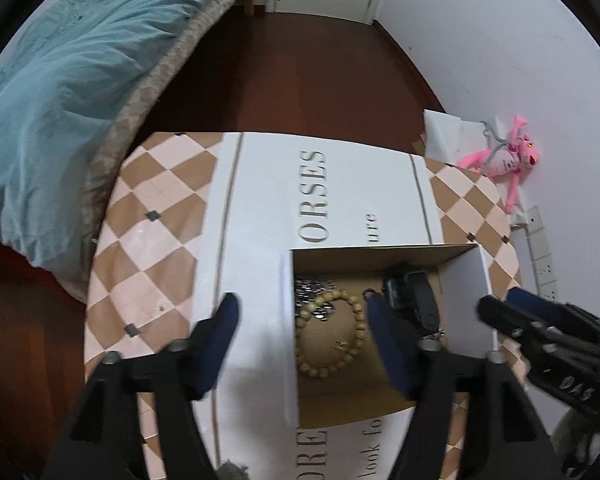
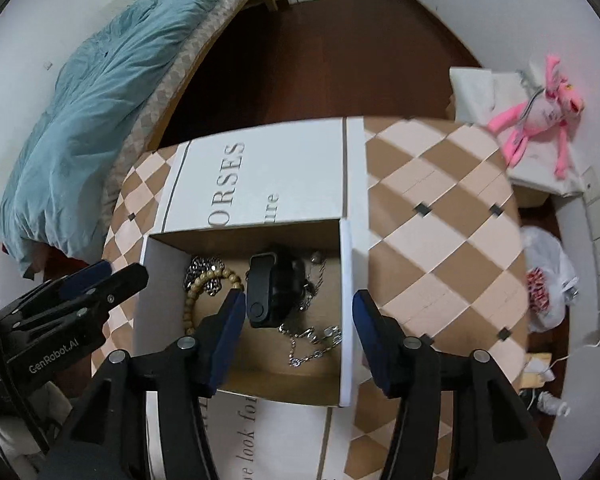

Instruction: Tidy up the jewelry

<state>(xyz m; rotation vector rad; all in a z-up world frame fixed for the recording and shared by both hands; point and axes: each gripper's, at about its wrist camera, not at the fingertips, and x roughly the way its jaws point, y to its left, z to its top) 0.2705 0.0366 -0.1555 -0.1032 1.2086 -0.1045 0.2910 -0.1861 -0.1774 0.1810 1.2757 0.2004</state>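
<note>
Both grippers hang over a small open cardboard box (image 2: pixel 346 300) on a table with a checkered cloth (image 2: pixel 440 216). Left gripper (image 1: pixel 300 344) jaws spread wide, nothing between them; it straddles the box's left wall, one finger out over the cloth, the other above the box interior. Right gripper (image 2: pixel 298 332) about half open, also empty, sitting over the right half of the box with its right finger near the right wall. Jewelry is all inside the box already: wooden bead bracelet (image 1: pixel 330 334) at the left, black watch (image 2: pixel 270 290) in the middle, silver chain (image 2: pixel 310 340) near side right, and another clump of chain (image 1: pixel 314 290) at the far left corner. Pieces overlap, so the bracelet lies on the far chain and the watch covers part of another chain; picking one cleanly probably means dragging a neighbour. Box walls are tall and crowd the fingers, likely the main obstruction. Judged stage: items gathered, hands empty above them. Around: bed with blue quilt (image 1: pixel 68 80) far left, pink plush toy (image 2: pixel 540 112) far right, plastic bag (image 2: pixel 548 280) at right on the floor.
</note>
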